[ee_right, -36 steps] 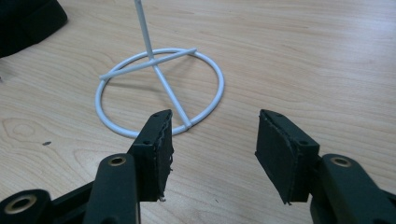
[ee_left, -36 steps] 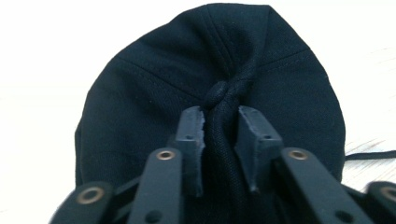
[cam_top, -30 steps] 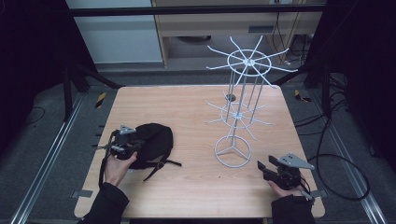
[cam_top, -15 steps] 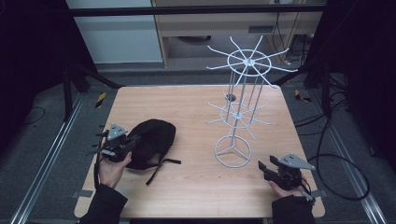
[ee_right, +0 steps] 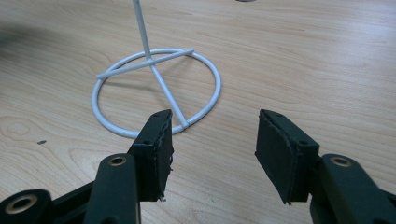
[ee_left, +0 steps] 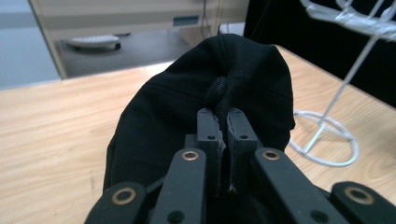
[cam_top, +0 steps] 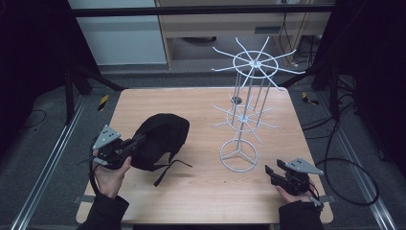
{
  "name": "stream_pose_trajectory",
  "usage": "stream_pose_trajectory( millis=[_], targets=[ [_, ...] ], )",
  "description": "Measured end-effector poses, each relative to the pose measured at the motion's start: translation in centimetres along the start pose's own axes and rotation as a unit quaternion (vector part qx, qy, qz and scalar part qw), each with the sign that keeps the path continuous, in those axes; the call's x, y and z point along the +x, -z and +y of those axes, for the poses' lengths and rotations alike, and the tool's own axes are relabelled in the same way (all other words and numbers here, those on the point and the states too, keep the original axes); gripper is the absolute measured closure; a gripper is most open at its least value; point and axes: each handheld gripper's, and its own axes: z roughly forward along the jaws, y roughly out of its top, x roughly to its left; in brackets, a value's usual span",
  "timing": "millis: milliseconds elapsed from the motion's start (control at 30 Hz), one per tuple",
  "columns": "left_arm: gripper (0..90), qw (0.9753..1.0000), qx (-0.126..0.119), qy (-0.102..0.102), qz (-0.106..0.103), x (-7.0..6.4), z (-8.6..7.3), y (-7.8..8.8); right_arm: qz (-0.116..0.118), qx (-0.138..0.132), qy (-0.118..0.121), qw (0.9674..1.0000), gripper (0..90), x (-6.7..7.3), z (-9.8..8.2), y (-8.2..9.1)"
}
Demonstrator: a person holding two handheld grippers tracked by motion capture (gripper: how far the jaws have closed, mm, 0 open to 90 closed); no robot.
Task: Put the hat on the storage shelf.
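lab, railed test table [cam_top: 201,103]; loose cables [cam_top: 352,165]

Bare table [cam_top: 191,191] lies open between black cap [cam_top: 160,139] and white wire rack [cam_top: 242,120] (its spokes spread wide), whose ring base [ee_right: 156,91] fronts the right gripper [ee_right: 212,140].

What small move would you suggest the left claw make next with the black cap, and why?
Probably carry the black cap toward the white wire rack. The left claw is shut on a fold of its fabric, the cap hangs partly off the table, and the right claw rests open beside the rack's base ring.
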Motion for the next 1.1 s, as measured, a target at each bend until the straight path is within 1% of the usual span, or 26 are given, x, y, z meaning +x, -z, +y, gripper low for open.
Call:
stream_pose_trajectory(
  millis=[133,267,400,567,633,700,733,800,900,1000,1100],
  targets=[
    [85.7,0.9995,-0.027,0.003,-0.015,-0.7,0.8,1.1,-0.001,0.0,0.003,1.0,45.9,0.0,0.0,0.0],
    [85.7,0.9986,-0.047,0.0,-0.024,-1.3,1.4,2.1,0.0,0.002,0.0,1.0,46.0,0.1,0.0,0.0],
    [85.7,0.9971,-0.069,0.003,-0.032,-1.9,2.0,3.1,-0.002,-0.001,0.004,1.0,46.2,0.0,0.0,0.0],
    [85.7,0.9948,-0.094,0.005,-0.039,-2.3,2.8,4.0,-0.001,0.0,0.0,1.0,46.3,0.1,0.0,0.0],
    [85.7,0.9934,-0.107,0.004,-0.042,-2.5,3.2,4.3,-0.002,0.0,0.003,1.0,46.3,0.1,0.0,-0.1],
    [85.7,0.9913,-0.123,0.004,-0.046,-2.7,3.8,4.7,-0.002,0.0,0.007,1.0,46.3,0.2,0.0,-0.1],
    [85.7,0.9905,-0.129,0.004,-0.048,-2.8,4.0,4.8,-0.001,0.002,0.004,1.0,46.3,0.3,0.1,-0.1],
    [85.7,0.9881,-0.143,0.006,-0.056,-3.0,4.6,5.3,-0.002,0.003,0.007,1.0,46.3,0.3,0.0,-0.2],
    [85.7,0.9852,-0.159,0.006,-0.064,-3.4,5.4,5.7,-0.004,0.003,0.008,1.0,46.3,0.2,0.0,-0.2],
    [85.7,0.9818,-0.177,0.004,-0.069,-3.8,6.2,6.1,-0.004,0.003,0.008,1.0,46.3,0.2,0.0,-0.2],
    [85.7,0.9777,-0.196,0.006,-0.074,-4.2,7.1,6.5,-0.004,0.003,0.008,1.0,46.3,0.2,0.0,-0.2]
  ],
)
